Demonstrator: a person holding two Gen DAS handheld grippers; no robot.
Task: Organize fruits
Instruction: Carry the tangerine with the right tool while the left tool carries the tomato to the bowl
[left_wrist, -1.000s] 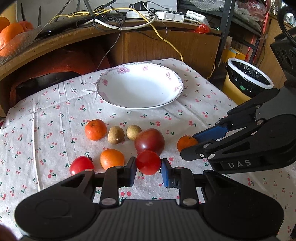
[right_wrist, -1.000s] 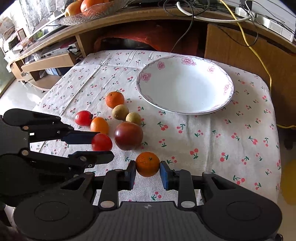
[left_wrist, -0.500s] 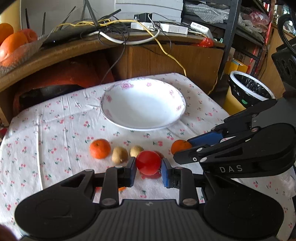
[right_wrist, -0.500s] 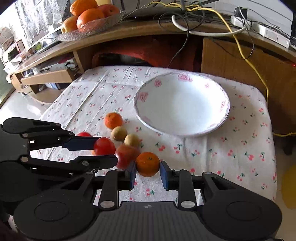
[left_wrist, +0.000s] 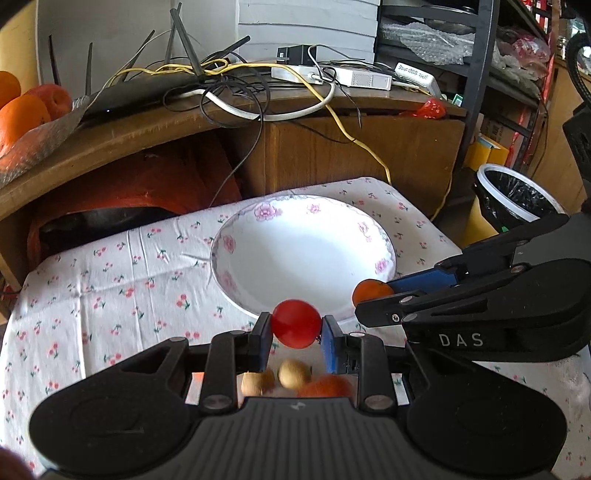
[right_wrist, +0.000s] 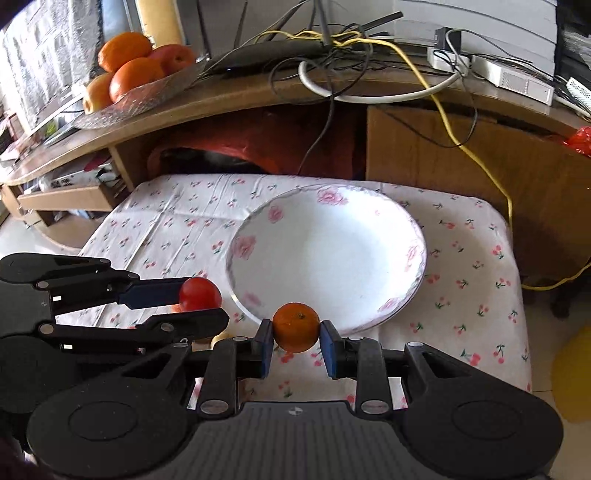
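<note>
Both grippers are now lifted from the bench and carried forward, so each fruit hangs near the front rim of the white plate (left_wrist: 384, 254), while one second ago both fruits were low among the other fruits on the cloth. The left gripper (left_wrist: 295, 328) has its fingers closed on the red tomato (left_wrist: 295, 323), which sits firmly between the two blue pads. The right gripper (right_wrist: 296, 334) has its fingers closed on the small orange (right_wrist: 296, 326) in the same way. In the left wrist view the tomato is in front of the near edge of the plate, and the orange is just beside the right part of the rim; how high they are over the plate I cannot tell. Under the left gripper, two small brown fruits (left_wrist: 293, 373) and an orange-red fruit, blurred, lie on the cherry-pattern cloth (left_wrist: 110, 280), so most of the group waits on the bench. The plate is empty. I judge that the pick is finished for these two fruits and the carry is almost finished; the next step is probably to bring them over the plate, lower them and open the fingers gently, because round fruit can roll out.
</note>
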